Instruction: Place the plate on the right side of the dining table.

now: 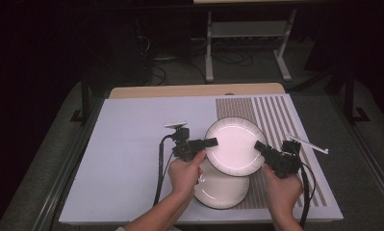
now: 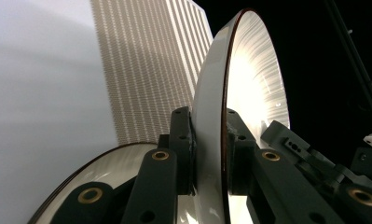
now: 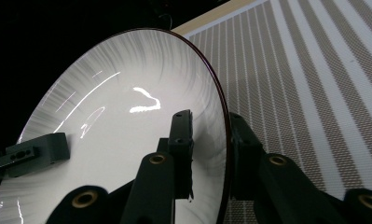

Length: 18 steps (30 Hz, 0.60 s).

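A white plate with a dark rim [image 1: 234, 144] is held up between both grippers, a little above the table. My left gripper [image 1: 211, 142] is shut on its left rim and my right gripper [image 1: 260, 146] on its right rim. In the left gripper view the plate [image 2: 256, 79] stands edge-on, and its rim sits pinched between my left gripper's [image 2: 210, 154] jaws. In the right gripper view my right gripper [image 3: 210, 149] clamps the rim of the plate [image 3: 123, 121]. A second, similar plate [image 1: 223, 191] lies flat on the table just below, also seen as the second plate [image 2: 113, 165].
The white table cover [image 1: 132, 134] has a brown striped patch [image 1: 276, 115] at its right, under the plates' right side. A wooden table edge [image 1: 194, 90] runs along the back. A metal stand [image 1: 247, 33] and cables sit on the dark floor beyond.
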Each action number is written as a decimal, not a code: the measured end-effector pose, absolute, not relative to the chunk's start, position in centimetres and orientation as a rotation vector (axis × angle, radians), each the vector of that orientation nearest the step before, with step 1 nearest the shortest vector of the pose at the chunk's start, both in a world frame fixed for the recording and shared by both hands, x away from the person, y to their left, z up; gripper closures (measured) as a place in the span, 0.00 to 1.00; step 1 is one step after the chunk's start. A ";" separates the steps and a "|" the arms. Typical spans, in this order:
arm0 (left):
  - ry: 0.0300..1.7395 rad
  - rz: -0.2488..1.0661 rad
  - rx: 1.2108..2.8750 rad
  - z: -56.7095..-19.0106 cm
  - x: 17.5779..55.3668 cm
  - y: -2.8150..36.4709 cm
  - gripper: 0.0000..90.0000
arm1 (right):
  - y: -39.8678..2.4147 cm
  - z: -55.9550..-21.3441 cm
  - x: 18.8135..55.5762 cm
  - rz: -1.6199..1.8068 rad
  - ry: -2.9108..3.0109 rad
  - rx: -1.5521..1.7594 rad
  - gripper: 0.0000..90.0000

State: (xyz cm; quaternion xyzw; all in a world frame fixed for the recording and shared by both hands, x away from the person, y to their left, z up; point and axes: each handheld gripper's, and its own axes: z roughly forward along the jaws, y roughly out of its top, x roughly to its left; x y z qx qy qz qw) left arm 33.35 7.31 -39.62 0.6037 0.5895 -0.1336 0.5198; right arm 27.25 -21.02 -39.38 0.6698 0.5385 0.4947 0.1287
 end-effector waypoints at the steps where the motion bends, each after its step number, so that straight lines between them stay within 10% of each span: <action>1: 1.411 -0.321 1.451 -39.6 33.5 7.0 0.86 | -21.3 -39.4 27.3 1.438 1.561 1.956 0.82; 18: 1.388 -0.405 1.508 -40.9 36.7 1.8 0.86 | -25.9 -40.1 28.4 1.362 1.496 2.020 0.82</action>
